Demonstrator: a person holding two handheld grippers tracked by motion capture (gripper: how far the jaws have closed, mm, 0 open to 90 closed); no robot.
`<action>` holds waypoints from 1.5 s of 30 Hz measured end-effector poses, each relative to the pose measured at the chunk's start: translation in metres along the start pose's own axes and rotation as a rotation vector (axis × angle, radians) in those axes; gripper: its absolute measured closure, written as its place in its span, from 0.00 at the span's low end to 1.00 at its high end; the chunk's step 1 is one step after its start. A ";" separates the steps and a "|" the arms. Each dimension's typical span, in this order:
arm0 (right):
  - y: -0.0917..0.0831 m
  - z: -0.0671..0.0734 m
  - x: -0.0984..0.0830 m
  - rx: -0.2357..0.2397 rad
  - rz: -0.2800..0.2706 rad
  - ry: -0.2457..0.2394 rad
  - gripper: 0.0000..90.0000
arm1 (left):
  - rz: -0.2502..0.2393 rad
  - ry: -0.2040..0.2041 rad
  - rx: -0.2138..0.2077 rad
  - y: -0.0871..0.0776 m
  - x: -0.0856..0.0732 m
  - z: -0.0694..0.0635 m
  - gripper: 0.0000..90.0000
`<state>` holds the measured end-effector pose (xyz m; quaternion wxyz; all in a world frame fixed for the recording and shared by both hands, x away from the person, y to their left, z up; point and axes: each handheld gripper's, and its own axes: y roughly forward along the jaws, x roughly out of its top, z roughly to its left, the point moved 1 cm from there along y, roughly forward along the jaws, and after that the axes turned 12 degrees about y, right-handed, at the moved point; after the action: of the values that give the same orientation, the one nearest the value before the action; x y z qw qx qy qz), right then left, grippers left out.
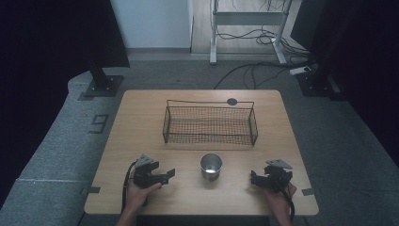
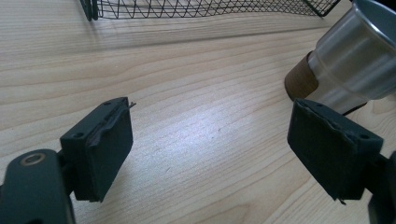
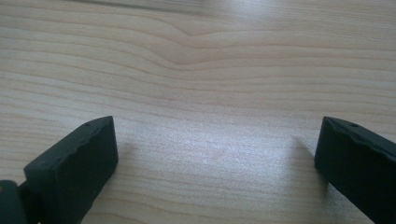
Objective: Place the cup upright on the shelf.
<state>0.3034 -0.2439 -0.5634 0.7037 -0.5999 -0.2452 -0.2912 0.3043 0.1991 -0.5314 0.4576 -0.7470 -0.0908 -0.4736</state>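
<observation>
Both grippers' fingers apart, holding nothing: left gripper [image 2: 210,149], right gripper [image 3: 217,163]. Steel cup [image 2: 355,60] cropped at frame edge.

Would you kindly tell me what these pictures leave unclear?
- Metal cup: top cut off by the left gripper view's edge; its inside is too small in the high view.
- Wire basket: cut off by the same view's top edge.

Cup [image 1: 211,165] mid-front; basket [image 1: 210,125] behind; sides free
</observation>
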 end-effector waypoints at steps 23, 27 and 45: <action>-0.001 -0.002 0.000 0.002 -0.004 -0.002 0.01 | -0.055 0.012 0.039 -0.019 0.001 -0.003 0.17; -0.001 -0.002 0.000 0.000 -0.004 0.000 0.00 | -0.065 0.015 0.040 -0.023 0.004 -0.007 0.17; 0.000 -0.004 0.001 -0.001 -0.010 0.002 0.02 | -0.095 0.048 -0.006 -0.027 0.031 -0.026 0.16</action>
<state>0.3042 -0.2477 -0.5632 0.7022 -0.5988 -0.2474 -0.2953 0.2894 0.1850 -0.4873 0.4343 -0.7319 -0.1136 -0.5126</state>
